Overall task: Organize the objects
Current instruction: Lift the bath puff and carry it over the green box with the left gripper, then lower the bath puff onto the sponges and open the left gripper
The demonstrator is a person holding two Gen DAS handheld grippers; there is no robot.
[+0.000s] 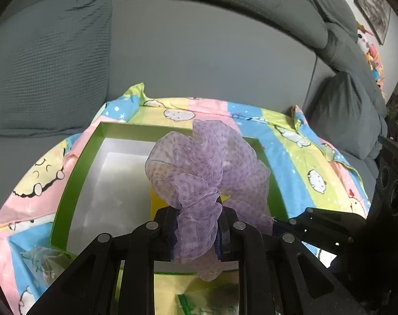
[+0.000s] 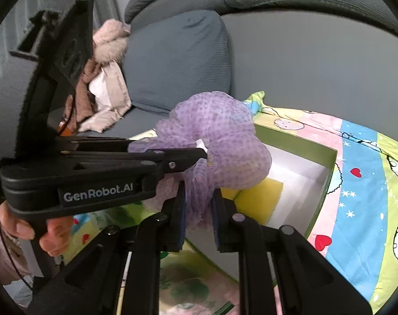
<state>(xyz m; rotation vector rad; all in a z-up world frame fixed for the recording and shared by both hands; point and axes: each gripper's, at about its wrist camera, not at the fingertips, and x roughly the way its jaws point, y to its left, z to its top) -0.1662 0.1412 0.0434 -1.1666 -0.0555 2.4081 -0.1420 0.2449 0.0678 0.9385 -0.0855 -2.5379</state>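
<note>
A purple sheer scrunchie hangs over a green-rimmed box with a white inside. My left gripper is shut on one end of the scrunchie. My right gripper is shut on the other end of the scrunchie. In the right wrist view the left gripper comes in from the left, held by a hand. In the left wrist view the right gripper comes in from the right. A yellow sponge lies in the box under the scrunchie.
The box sits on a colourful cartoon-print cloth spread on a grey sofa. A grey cushion is behind on the left. A clear plastic bag lies at the box's near left. A pink and brown garment lies on the sofa.
</note>
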